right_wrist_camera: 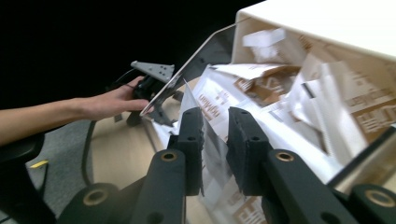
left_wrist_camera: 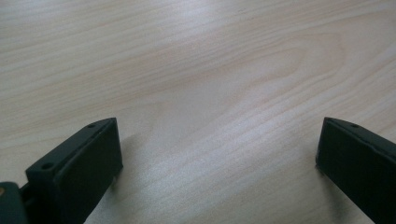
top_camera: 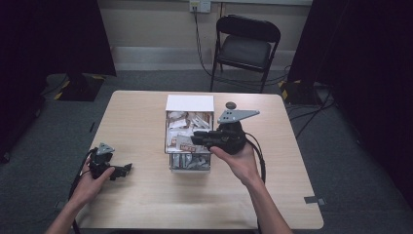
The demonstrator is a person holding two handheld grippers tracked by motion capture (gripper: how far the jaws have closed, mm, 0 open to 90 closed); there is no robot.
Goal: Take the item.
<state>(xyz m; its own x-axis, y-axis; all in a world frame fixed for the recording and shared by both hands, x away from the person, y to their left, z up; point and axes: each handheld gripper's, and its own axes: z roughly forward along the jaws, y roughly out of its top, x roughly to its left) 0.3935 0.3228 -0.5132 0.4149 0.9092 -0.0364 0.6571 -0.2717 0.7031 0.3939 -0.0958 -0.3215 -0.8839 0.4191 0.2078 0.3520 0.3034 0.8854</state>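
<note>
A small white drawer box (top_camera: 190,103) stands mid-table with its clear drawer (top_camera: 190,165) pulled out toward me and heaped with white and brown paper sachets (top_camera: 185,127). My right gripper (top_camera: 194,139) reaches into the drawer from the right. In the right gripper view its jaws (right_wrist_camera: 215,116) are shut on the edge of a thin sachet (right_wrist_camera: 212,149), above the heap of sachets (right_wrist_camera: 280,93). My left gripper (top_camera: 127,168) rests low on the table at the left front, well away from the box. Its jaws (left_wrist_camera: 219,135) stand wide open over bare wood.
The wooden table (top_camera: 141,117) has open room left of the box and along the front edge. A small dark round object (top_camera: 230,105) lies just right of the box. A black folding chair (top_camera: 246,46) stands beyond the far edge. Cables trail from both grippers.
</note>
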